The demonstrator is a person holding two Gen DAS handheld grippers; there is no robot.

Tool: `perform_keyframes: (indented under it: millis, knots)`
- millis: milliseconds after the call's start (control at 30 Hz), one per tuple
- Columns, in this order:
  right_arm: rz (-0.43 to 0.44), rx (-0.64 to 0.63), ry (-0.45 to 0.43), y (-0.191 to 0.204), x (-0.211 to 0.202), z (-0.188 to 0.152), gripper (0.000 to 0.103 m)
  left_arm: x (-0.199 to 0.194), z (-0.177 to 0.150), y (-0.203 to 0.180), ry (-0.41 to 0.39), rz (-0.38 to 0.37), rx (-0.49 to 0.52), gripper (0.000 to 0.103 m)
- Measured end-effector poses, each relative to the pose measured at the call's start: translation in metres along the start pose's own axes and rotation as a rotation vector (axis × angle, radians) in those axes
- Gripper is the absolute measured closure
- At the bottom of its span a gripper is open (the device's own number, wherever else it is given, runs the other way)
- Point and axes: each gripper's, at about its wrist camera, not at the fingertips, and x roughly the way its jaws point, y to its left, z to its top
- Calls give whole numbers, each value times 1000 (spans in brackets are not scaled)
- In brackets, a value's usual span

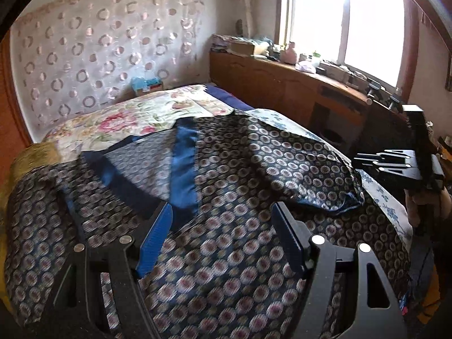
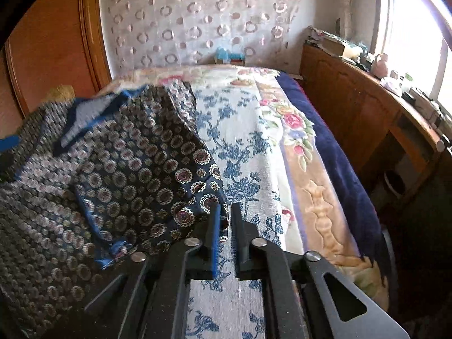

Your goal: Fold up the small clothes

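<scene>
Spread across the near end of the bed (image 1: 127, 121): a dark blue top (image 1: 240, 169) with lots of little round flowers on it. Open at the neck, with a shiny blue band (image 1: 183, 169) and a paler inside showing toward the far end of the bed. One sleeve (image 1: 305, 175) folded over onto the body of the top, on the window side of the bed.

Just above the top, at the near end of the bed: the left gripper (image 1: 222, 209). Wide apart, with nothing pinched, only the flowery cloth showing below and between the two fingers.

At the window side of the bed, by the edge of the top: the right gripper (image 2: 226, 207). Nearly together, with just a thin gap left. Right at the tips, a corner of the top, beside the left finger. Not squeezed tight, as far as can be seen.

Under the top, on the bed: a white sheet (image 2: 240, 141) with blue flowers. Farther up the bed, a blanket (image 2: 293, 124) with pink roses and a dark blue edge.

Past the window side of the bed: a long wooden desk (image 1: 282, 84) full of small things, under a bright window (image 1: 367, 28). Behind the far end of the bed: a pale curtain (image 1: 99, 42) with rings on it.
</scene>
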Motion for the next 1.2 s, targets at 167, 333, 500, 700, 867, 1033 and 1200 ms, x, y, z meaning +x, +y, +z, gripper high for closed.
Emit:
perform_keyframes:
  millis: [167, 333, 500, 700, 867, 1033, 1200]
  knots:
    - [60, 24, -7, -1, -5, -12, 74, 29, 14, -13, 46, -36, 15, 30]
    - [72, -23, 2, 6, -7, -20, 74, 57, 20, -26, 113, -102, 19, 43]
    - [77, -14, 5, 4, -5, -22, 74, 84, 25, -32, 186, -143, -12, 57]
    - [75, 0, -8, 0, -9, -24, 74, 89, 24, -41, 217, -199, -13, 97]
    - [79, 23, -25, -2, -13, -25, 74, 57, 38, -36, 142, -139, 42, 98]
    - [86, 25, -46, 0, -18, -26, 74, 21, 59, -6, 71, 18, 70, 98]
    - [99, 3, -59, 10, -20, -21, 74, 3, 72, 31, 40, 134, 32, 90]
